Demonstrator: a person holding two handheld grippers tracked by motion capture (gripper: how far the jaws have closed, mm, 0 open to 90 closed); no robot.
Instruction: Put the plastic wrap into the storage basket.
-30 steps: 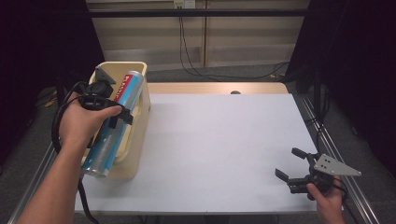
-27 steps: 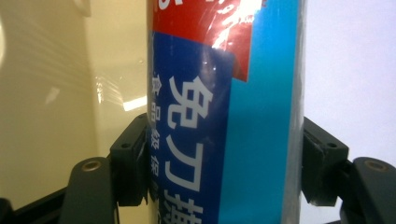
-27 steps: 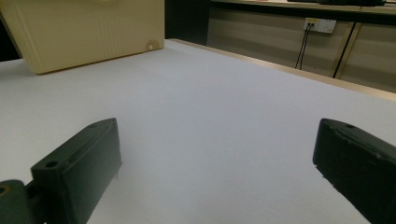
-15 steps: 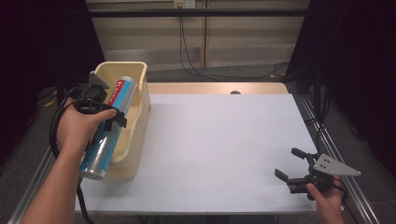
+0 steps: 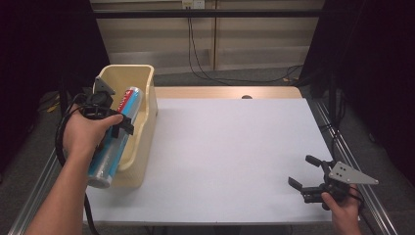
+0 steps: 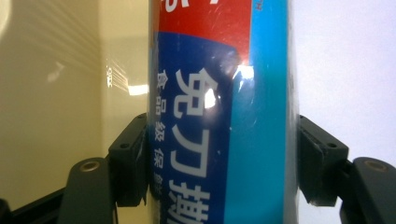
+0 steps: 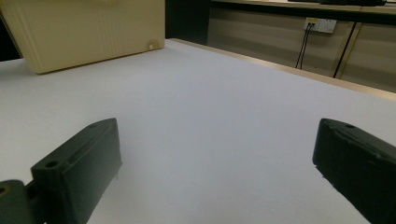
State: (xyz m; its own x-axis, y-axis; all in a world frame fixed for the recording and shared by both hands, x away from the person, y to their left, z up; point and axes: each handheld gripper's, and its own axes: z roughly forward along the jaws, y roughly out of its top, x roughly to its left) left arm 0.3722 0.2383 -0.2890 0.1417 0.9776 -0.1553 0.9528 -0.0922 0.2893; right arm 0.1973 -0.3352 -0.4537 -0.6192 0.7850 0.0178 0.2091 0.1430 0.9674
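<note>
Fingers of left gripper clamp blue roll between them

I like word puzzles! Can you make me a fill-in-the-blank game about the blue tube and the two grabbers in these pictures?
1. The left gripper is shut on the blue ____.
2. The tube lies over the cream-coloured ____.
3. The right gripper's jaws stand ____, with nothing between them.
4. The bin stands on the ____ side of the table in the high view.

Missing words: tube; bin; open; left
</note>
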